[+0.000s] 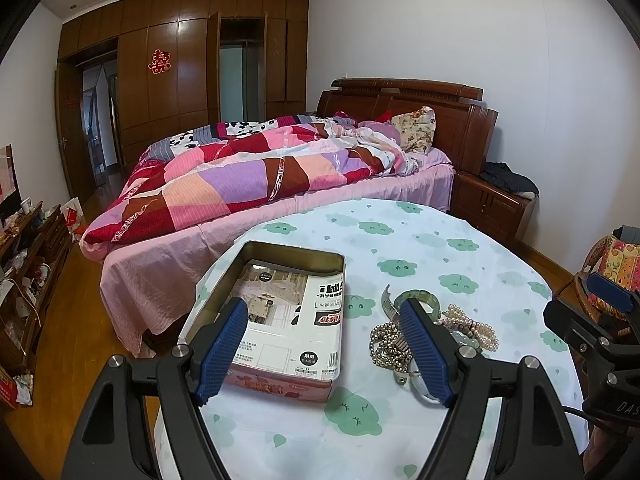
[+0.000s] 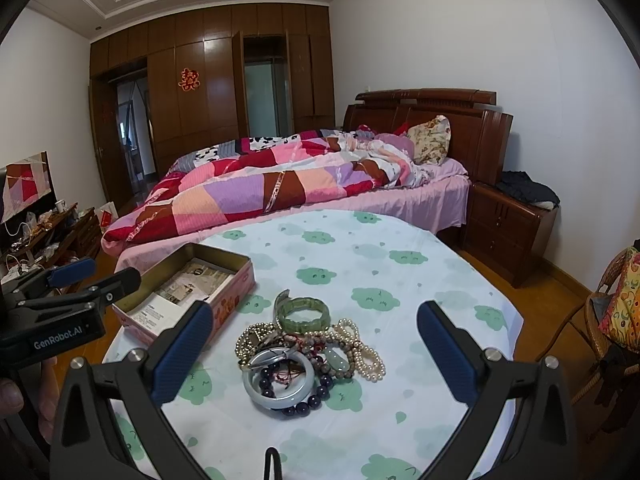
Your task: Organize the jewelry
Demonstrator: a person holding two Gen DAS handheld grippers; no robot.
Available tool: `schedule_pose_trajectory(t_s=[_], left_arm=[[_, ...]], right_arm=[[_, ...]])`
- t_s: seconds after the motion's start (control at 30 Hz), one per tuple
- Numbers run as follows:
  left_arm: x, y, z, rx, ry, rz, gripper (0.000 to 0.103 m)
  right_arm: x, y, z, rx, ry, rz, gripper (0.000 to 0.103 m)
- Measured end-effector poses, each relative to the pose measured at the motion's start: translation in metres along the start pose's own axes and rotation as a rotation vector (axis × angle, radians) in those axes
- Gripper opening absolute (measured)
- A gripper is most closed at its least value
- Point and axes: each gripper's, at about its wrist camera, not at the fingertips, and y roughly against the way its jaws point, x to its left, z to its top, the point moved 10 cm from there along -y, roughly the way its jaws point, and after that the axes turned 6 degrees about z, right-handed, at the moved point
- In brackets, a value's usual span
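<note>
Right wrist view first: the right gripper (image 2: pixel 314 344) is spread wide and holding nothing, its blue pads hanging on either side of the jewelry pile (image 2: pixel 308 350), above it and not touching. The pile sits on the counter (image 2: pixel 400 256), which has a white cloth with green cloud blobs on it. Everything below is placed relative to that pile.

At its near edge is a pale grey-white bangle (image 2: pixel 279 384) lying flat, with a string of dark purple beads (image 2: pixel 298 402) running through and around it. At the far edge a green stone bracelet (image 2: pixel 305 313) made of blocky segments lies on top of the heap. On the pile's right side is a bunch of cream pearl strands (image 2: pixel 366 354), on its left a coil of small gold-ish beads (image 2: pixel 250 338). The middle is a tangle of brownish beads and red cord, too knotted to sort out by eye.

Left of the pile and a bit further back sits an open pink tin box (image 2: pixel 188 292), well apart from the jewelry, with printed cards or packaging lying flat inside.

From the left wrist view, the left gripper (image 1: pixel 324 346) is also wide open with nothing between the pads; one pad hangs over the tin (image 1: pixel 276 308), the other over the pile's (image 1: pixel 432 332) left side.

Behind the pile, past the counter, is a bed (image 2: pixel 304 184) with a patchwork quilt.
</note>
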Motion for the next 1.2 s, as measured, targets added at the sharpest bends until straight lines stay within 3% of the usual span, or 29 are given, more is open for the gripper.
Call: schedule_pose_trajectory(t_s=[0.43, 0.57, 0.7, 0.93, 1.2], left_arm=[[-0.01, -0.029, -0.032, 0.081, -0.014, -0.017, 0.078], [-0.022, -0.041, -0.044, 0.107, -0.044, -0.04, 0.078], [-0.039, -0.047, -0.047, 0.116, -0.076, -0.075, 0.078], [-0.082, -0.045, -0.054, 0.106, -0.183, -0.147, 0.078], [-0.124, -0.065, -0.069, 0.163, -0.279, -0.24, 0.053]], right_arm=[[-0.021, -0.024, -0.057, 0.072, -0.041, -0.031, 0.103], [-0.042, -0.033, -0.069, 0.13, -0.086, -0.051, 0.083], [-0.055, -0.039, -0.084, 0.191, -0.133, -0.05, 0.071], [-0.061, -0.043, -0.083, 0.207, -0.15, -0.045, 0.071], [-0.068, -0.052, -0.085, 0.214, -0.175, -0.039, 0.071]])
